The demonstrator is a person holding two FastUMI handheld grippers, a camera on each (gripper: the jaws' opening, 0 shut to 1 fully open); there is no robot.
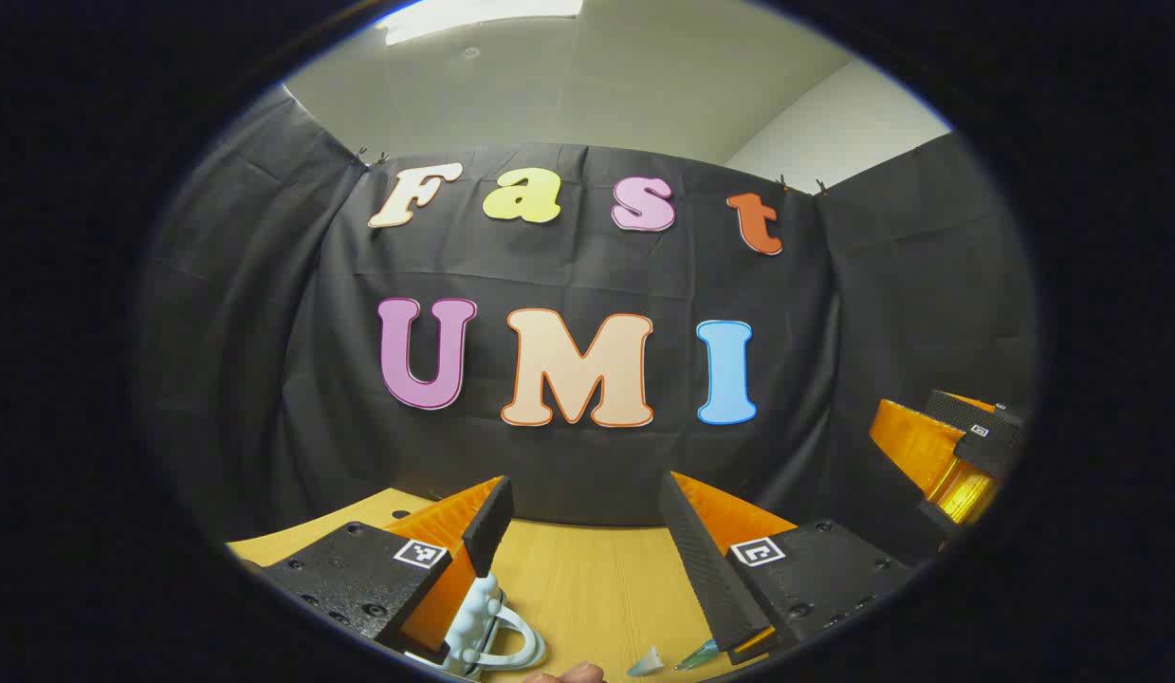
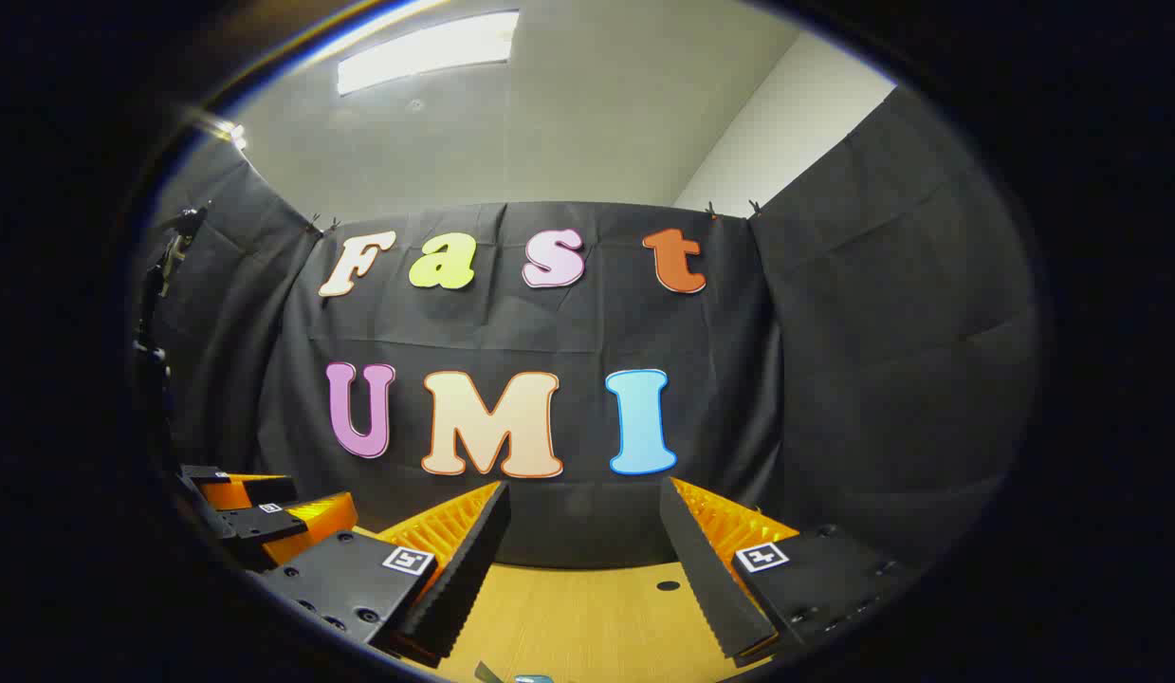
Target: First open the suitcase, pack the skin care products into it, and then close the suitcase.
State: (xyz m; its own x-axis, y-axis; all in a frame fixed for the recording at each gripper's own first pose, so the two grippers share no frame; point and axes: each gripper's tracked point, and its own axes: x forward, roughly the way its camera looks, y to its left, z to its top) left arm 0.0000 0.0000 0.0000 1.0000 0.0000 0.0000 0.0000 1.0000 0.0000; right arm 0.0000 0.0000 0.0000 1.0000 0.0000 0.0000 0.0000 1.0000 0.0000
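Seemingly light and rigid, the pale-blue handled item point(image 1: 487, 631) just below the wide-open left gripper point(image 1: 587, 545) suits a handle grasp, while the right gripper point(image 2: 587, 560) also gapes empty over the worktop point(image 2: 587, 617).

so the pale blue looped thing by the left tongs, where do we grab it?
Probably the arched loop, coming down from above: it lies on the table beside the left tongs' finger, and the loop is thin enough for open tongs to close across. The knobbly part looks harder to pinch. Much of it is cut off at the view's edge.
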